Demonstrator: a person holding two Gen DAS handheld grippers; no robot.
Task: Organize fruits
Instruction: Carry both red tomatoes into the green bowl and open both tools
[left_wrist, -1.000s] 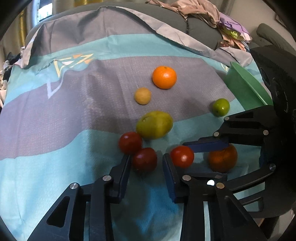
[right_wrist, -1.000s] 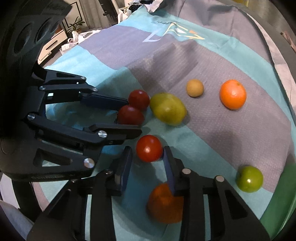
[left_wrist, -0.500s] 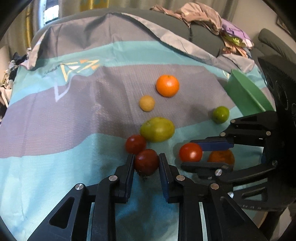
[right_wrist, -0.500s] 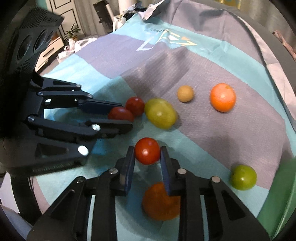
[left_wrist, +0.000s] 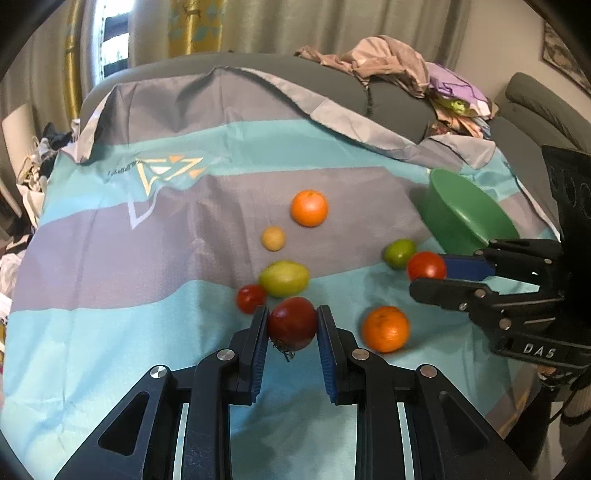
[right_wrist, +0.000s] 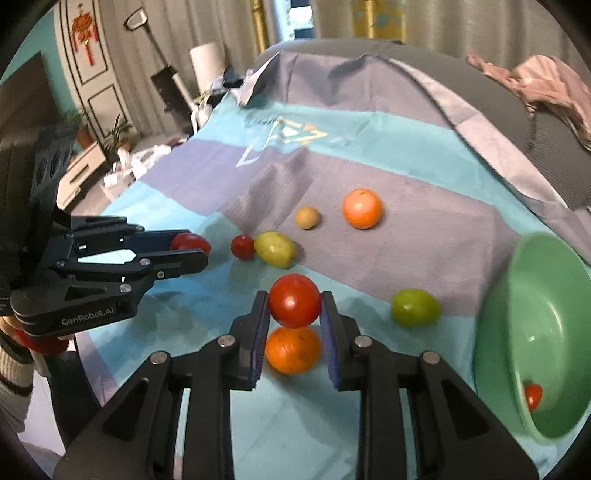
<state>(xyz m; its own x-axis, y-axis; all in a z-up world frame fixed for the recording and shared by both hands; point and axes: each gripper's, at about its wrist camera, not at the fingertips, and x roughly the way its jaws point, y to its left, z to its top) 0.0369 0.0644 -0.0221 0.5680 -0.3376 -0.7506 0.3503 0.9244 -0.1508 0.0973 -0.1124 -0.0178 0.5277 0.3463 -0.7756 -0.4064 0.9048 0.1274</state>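
A dark red tomato (left_wrist: 292, 323) sits pinched between the blue pads of the left gripper (left_wrist: 291, 328), its stalk end hanging low, and it appears lifted clear of the cloth so it can be carried. A brighter red tomato (right_wrist: 294, 300) is clamped the same way in the right gripper (right_wrist: 294, 314), whose jaws are narrow around it. Each tong holds one fruit, which suggests both are being taken at once. Directly below the right tongs lies an orange (right_wrist: 292, 349) on the cloth, seen through the gap between the fingers. Just beyond the left tongs rest a small red tomato (left_wrist: 251, 298) and a yellow-green mango-like fruit (left_wrist: 283, 278), the two touching. Further ahead of both tongs are a small tan round fruit (left_wrist: 273, 238) and a second orange (left_wrist: 309, 208), apart from each other. A green lime-like fruit (right_wrist: 415, 307) lies to the right of the right tongs, between them and a green bowl (right_wrist: 495, 332). The bowl is tilted, its mouth facing the tongs, and a red fruit (right_wrist: 532, 396) already lies inside it, so it is probably where the held tomatoes belong. Everything rests on a teal and grey striped cloth (left_wrist: 110, 280) draped over a sofa.
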